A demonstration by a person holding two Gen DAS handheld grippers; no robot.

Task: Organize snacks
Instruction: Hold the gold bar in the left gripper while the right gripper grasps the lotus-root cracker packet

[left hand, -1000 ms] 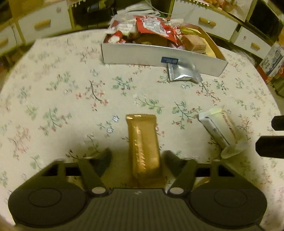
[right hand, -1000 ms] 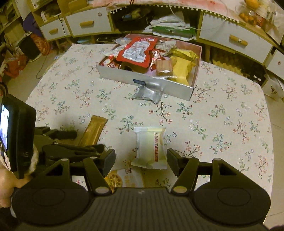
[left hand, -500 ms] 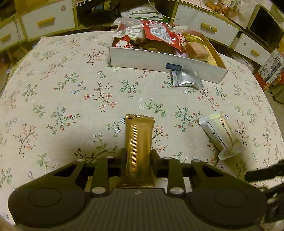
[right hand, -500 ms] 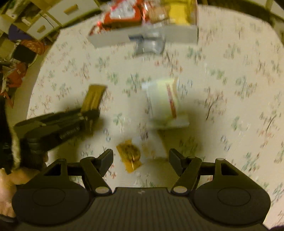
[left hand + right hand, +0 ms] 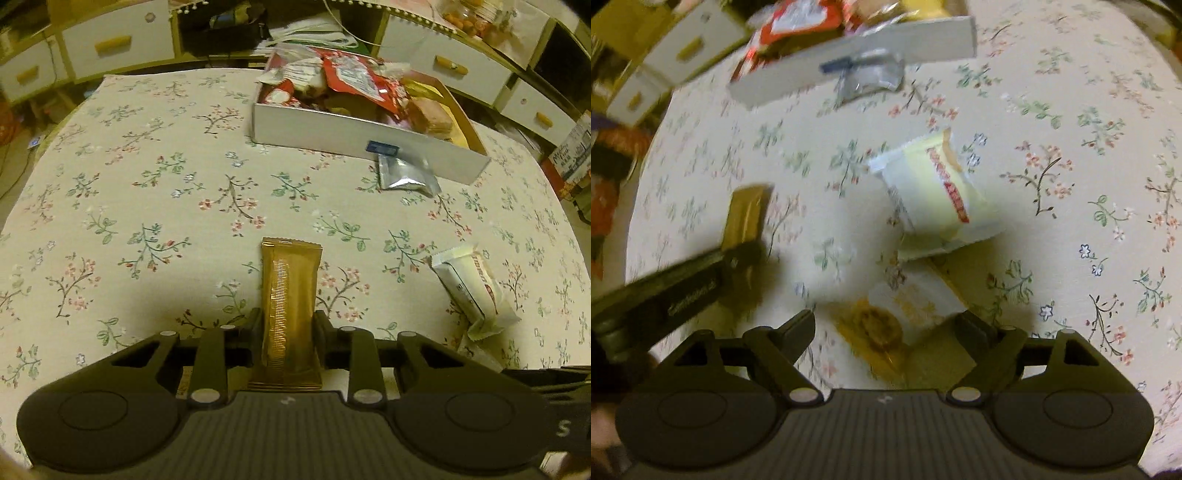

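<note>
My left gripper (image 5: 288,321) is shut on a gold snack bar (image 5: 290,295) and holds it above the floral tablecloth; the bar also shows in the right wrist view (image 5: 746,214). My right gripper (image 5: 886,325) is open, low over a yellow-and-white cookie packet (image 5: 905,314) that lies between its fingers. A white-and-yellow snack pack (image 5: 942,195) lies just beyond it and shows in the left wrist view (image 5: 472,288). A white box (image 5: 362,136) full of snacks stands at the far side, with a silver pouch (image 5: 404,175) against its front wall.
The round table (image 5: 147,184) has a floral cloth. White drawer units (image 5: 110,40) stand beyond the table's far edge. The left gripper's body (image 5: 676,291) lies close to the left of my right gripper.
My left gripper closed on the gold bar and lifted it. My right gripper dropped down and tilted toward the cookie packet, still open.
</note>
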